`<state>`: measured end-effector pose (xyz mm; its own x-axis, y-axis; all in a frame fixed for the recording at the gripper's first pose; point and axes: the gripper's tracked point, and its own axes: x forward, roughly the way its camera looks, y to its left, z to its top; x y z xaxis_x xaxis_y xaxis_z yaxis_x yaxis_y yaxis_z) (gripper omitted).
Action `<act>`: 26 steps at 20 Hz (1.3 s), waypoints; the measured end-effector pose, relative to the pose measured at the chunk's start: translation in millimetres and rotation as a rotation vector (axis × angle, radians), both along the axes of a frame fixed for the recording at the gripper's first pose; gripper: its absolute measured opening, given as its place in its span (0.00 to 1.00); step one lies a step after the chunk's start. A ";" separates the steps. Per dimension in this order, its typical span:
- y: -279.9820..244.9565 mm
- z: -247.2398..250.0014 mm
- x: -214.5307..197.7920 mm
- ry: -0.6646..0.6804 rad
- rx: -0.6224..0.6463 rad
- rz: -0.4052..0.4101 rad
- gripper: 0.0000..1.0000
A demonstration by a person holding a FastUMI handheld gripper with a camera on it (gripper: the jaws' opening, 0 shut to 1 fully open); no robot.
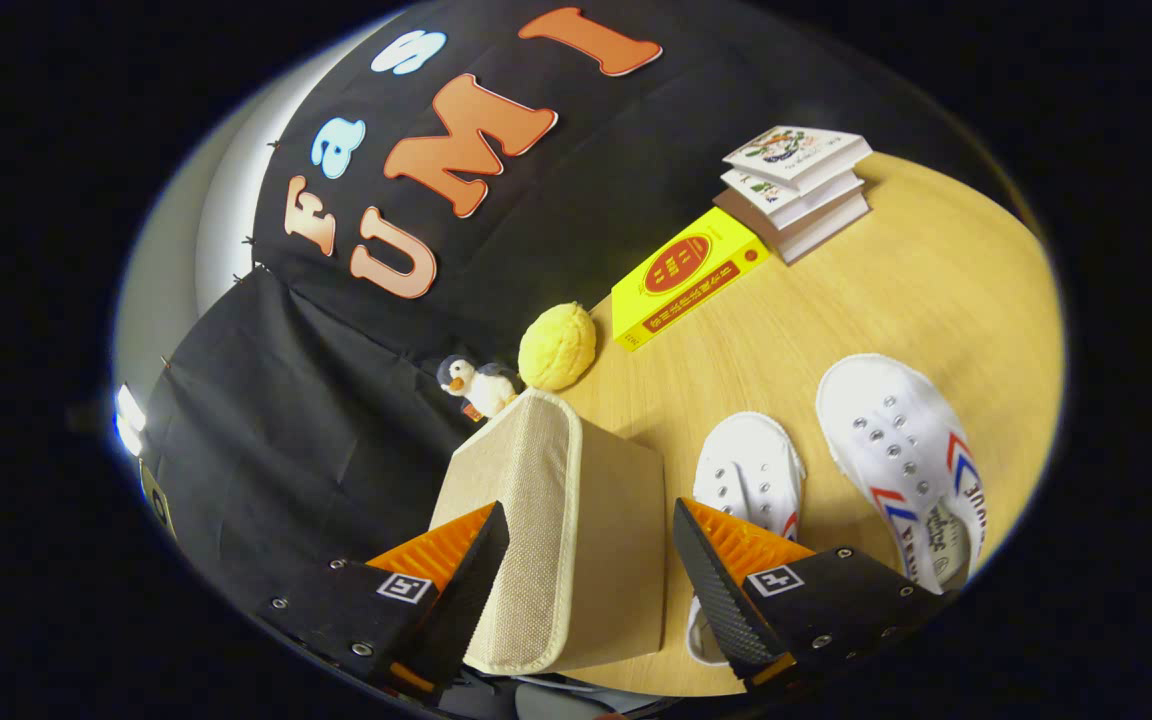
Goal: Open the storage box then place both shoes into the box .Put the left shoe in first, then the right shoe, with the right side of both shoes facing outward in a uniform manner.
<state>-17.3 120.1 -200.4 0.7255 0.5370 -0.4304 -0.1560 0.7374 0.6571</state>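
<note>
A beige fabric storage box point(576, 520) with pale trim stands on the wooden table point(896, 290), its lid closed. My gripper point(591, 545) is open and hovers close over the box, whose top shows in the gap between the two fingers. I cannot tell whether either finger touches it. Two white canvas shoes with red and blue stripes lie beside the box. The nearer shoe point(748, 470) is partly hidden behind one finger point(726, 560). The other shoe point(901, 455) lies just past it, farther from the box.
Beyond the box sit a small penguin toy point(476, 385) and a yellow knobbly ball point(557, 346) against the black cloth wall. A yellow book point(684, 275) and a stack of books point(798, 185) lie farther along the table.
</note>
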 end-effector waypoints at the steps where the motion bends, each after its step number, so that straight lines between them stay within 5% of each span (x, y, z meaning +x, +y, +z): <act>1: 5.6 -2.9 -0.3 0.013 0.027 0.016 0.98; 18: 58.3 -5.8 -6.9 0.198 0.380 0.134 0.95; 23: 51.9 16.3 -8.7 0.202 0.472 0.134 0.53; 26: 49.3 41.0 -11.4 0.169 0.511 0.145 0.39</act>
